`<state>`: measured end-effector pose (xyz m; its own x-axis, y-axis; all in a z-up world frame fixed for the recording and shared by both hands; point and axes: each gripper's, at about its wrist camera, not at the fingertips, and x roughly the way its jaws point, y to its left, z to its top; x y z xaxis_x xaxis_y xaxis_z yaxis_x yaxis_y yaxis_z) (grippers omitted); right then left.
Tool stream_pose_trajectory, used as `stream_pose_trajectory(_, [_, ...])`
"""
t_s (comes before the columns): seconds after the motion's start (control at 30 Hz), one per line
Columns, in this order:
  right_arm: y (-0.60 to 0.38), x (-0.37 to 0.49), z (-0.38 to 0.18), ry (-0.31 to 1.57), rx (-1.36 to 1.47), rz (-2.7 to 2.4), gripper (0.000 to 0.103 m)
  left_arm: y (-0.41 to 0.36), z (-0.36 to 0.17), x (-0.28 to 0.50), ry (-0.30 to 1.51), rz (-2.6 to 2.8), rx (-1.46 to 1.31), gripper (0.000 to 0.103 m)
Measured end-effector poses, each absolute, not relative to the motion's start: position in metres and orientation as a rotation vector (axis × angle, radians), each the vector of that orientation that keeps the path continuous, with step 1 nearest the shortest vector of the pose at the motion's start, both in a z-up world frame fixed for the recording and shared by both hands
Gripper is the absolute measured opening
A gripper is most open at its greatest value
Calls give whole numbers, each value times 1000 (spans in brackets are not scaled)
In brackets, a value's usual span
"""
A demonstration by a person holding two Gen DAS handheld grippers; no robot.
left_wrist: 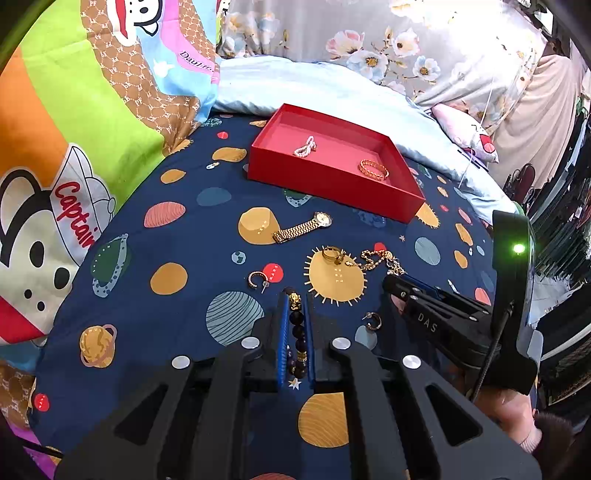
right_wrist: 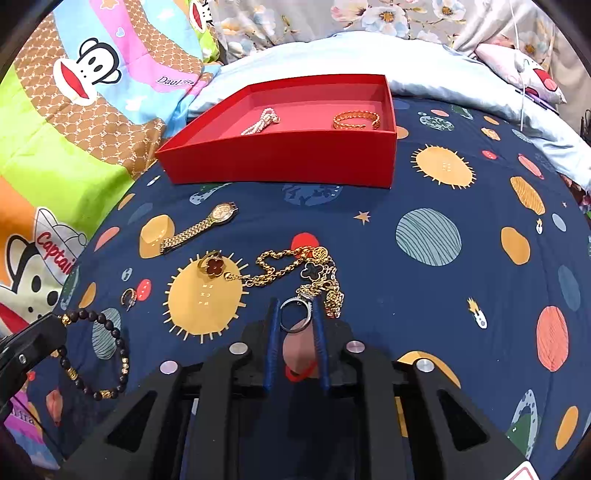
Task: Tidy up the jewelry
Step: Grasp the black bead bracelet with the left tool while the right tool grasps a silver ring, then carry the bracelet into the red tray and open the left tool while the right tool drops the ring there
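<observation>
A red tray on the bed holds a pearl piece and a gold bangle. My left gripper is shut on a dark bead bracelet, which hangs from it in the right wrist view. My right gripper is shut on a silver ring. On the space-print sheet lie a gold watch, a clover ring, a gold chain and hoop earrings.
A colourful cartoon quilt is piled at the left. A pale blue duvet and floral bedding lie behind the tray. A small pink pillow is at the back right.
</observation>
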<state>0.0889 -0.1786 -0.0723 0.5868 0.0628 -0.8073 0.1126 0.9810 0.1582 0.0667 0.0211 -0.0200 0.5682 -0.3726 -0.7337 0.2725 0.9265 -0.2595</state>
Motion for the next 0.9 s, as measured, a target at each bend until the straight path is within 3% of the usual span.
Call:
stream_pose_trajectory(0.07, [-181, 89, -73, 952, 214, -32, 5, 20, -20, 66, 892, -381, -118, 7])
stream_pose_trajectory(0.6, [-194, 77, -72, 961, 300, -3, 4, 13, -19, 62, 898, -391, -113, 7])
stream_pose_trajectory(0.9, [-192, 77, -72, 970, 304, 3, 15, 13, -18, 61, 900, -388, -114, 7])
